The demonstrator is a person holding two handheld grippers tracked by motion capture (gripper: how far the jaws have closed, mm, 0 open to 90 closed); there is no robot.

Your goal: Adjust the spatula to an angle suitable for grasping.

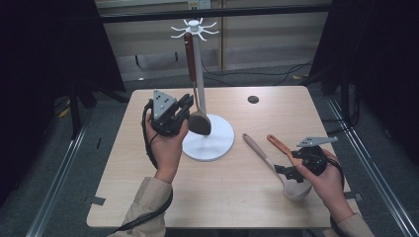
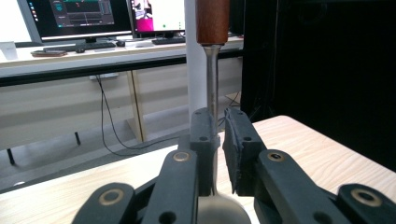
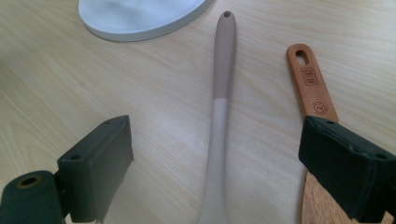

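A spoon with a brown wooden handle (image 1: 188, 54) and metal stem hangs on the white hook stand (image 1: 217, 148), its bowl (image 1: 200, 123) low by the pole. My left gripper (image 1: 187, 104) is at the stem. In the left gripper view the stem (image 2: 212, 84) runs between the jaws (image 2: 220, 135), against the left pad, with a thin gap to the right pad. My right gripper (image 1: 286, 173) stands wide open low over the table. A beige ladle (image 3: 222, 70) lies between its pads, and an orange wooden spatula (image 3: 310, 84) passes under the right pad.
The stand's round base (image 3: 140, 14) lies just beyond the ladle's handle tip. A dark round hole (image 1: 253, 99) is in the table's far right part. Monitors (image 2: 84, 18) sit on a desk behind the table. Dark curtains flank both sides.
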